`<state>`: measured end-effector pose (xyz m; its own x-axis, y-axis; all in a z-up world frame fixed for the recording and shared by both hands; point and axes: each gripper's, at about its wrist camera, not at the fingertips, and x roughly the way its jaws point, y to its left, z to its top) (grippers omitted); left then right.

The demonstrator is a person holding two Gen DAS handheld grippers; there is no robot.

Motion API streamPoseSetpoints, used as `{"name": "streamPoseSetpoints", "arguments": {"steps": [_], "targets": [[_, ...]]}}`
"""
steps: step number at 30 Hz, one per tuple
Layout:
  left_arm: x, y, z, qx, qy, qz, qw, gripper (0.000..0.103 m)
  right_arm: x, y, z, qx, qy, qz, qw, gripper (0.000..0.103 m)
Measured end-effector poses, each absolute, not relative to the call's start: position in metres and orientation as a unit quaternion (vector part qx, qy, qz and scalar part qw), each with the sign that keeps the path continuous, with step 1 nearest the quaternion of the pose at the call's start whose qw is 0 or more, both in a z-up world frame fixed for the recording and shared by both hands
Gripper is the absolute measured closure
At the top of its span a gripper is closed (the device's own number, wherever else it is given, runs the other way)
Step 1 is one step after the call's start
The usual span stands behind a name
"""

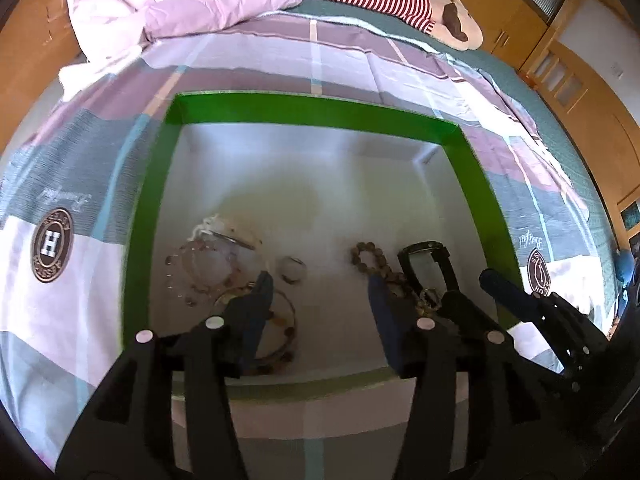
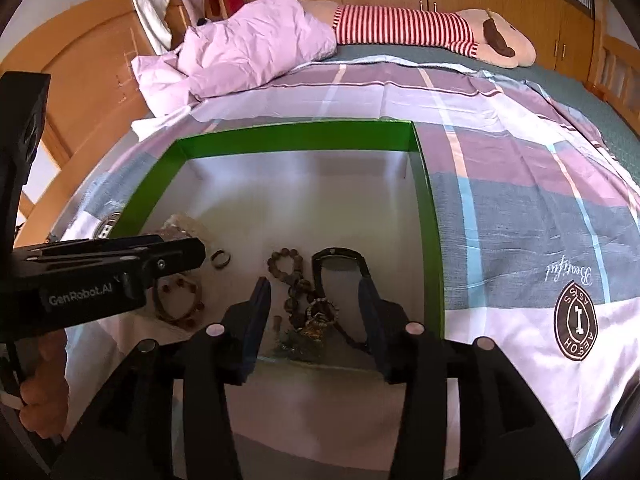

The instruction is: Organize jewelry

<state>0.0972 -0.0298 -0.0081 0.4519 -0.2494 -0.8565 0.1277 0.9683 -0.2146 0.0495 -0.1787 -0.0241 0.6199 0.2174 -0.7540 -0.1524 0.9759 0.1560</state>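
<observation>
Green-rimmed box (image 1: 476, 184), white inside, sits on a plaid bedspread (image 2: 520, 184). Jewelry lies along its near half. Seen from the left wrist: clear bead bracelets (image 1: 200, 268) at 9 o'clock of the box floor, a small ring (image 1: 294, 269) near centre, a brown bead strand (image 1: 370, 258) toward 3 o'clock, a black watch (image 1: 430, 264) just beside it at the right wall. Left gripper (image 1: 320, 300) hangs over the box, jaws half apart, nothing between the pads. Right gripper (image 2: 310, 306) likewise part-open and empty, above the bead strand and a gold-toned bracelet (image 2: 320, 314). Striped plush toy (image 2: 420, 30) at 12 o'clock on the bed.
</observation>
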Motion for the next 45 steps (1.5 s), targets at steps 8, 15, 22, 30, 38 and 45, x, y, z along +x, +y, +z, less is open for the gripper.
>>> {"name": "streamPoseSetpoints", "arguments": {"steps": [8, 15, 22, 30, 38, 45], "targets": [[0.046, -0.011, 0.032, -0.026, 0.436, -0.043, 0.898, 0.014, 0.011, -0.187, 0.005, 0.006, 0.349, 0.075, 0.934, 0.003], [0.047, -0.008, 0.03, -0.031, 0.448, -0.027, 0.893, 0.006, 0.007, -0.194, 0.002, 0.01, 0.34, 0.054, 0.939, 0.003], [0.044, -0.009, 0.029, -0.021, 0.451, -0.033, 0.892, 0.005, 0.009, -0.182, -0.003, -0.006, 0.347, 0.054, 0.936, 0.003], [0.048, -0.008, 0.023, -0.027, 0.467, -0.036, 0.883, 0.005, 0.01, -0.183, -0.007, 0.0, 0.356, 0.054, 0.933, 0.003], [0.049, -0.01, 0.021, -0.031, 0.472, -0.039, 0.88, 0.005, 0.009, -0.184, -0.006, 0.001, 0.354, 0.052, 0.934, 0.003], [0.048, -0.011, 0.021, -0.028, 0.472, -0.04, 0.88, 0.004, 0.008, -0.181, -0.006, -0.002, 0.353, 0.054, 0.934, 0.003]]}}
